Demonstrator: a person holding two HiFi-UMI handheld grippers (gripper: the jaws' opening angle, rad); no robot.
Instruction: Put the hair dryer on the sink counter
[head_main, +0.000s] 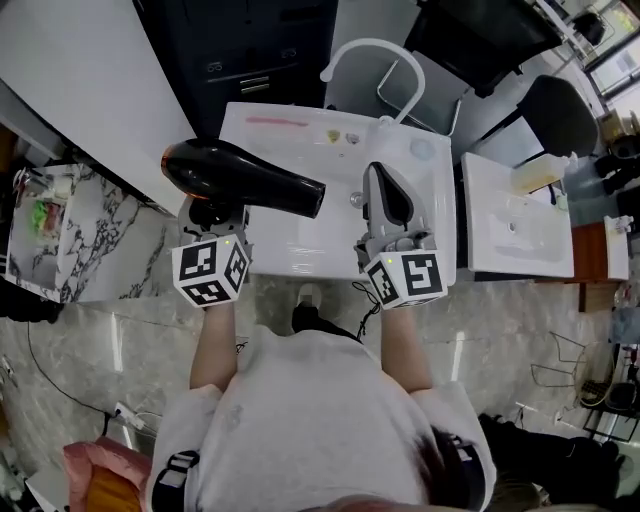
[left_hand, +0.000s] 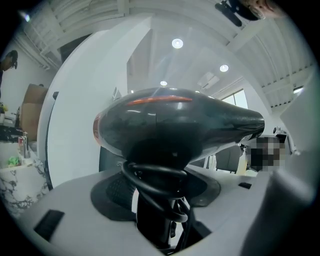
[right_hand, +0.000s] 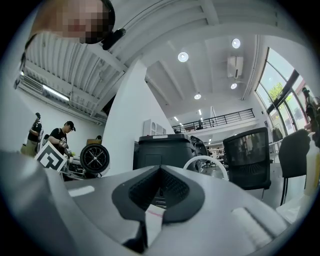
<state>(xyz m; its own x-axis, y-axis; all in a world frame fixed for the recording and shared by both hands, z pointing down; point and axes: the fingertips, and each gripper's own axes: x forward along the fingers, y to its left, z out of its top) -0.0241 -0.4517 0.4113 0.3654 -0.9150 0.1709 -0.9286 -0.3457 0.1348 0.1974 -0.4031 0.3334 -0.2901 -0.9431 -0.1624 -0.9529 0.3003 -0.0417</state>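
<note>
the left hand-held gripper (head_main: 215, 215) (left_hand: 160, 200) pinches the black hair dryer (head_main: 240, 178) (left_hand: 175, 130) by its handle, which has the cord (left_hand: 155, 182) coiled round it. in the head view the dryer's body lies level, nozzle toward 3 o'clock, over the 9 o'clock edge of the white sink (head_main: 300, 255); it seems to hang clear of the rim, though the angle leaves that unsure. the right hand-held gripper (head_main: 386, 180) (right_hand: 159, 192) has its jaws pressed together on nothing, above the basin. the faucet (head_main: 375, 50) arches at 12 o'clock, and the marble worktop (head_main: 110, 240) lies at 9 o'clock of the sink.
</note>
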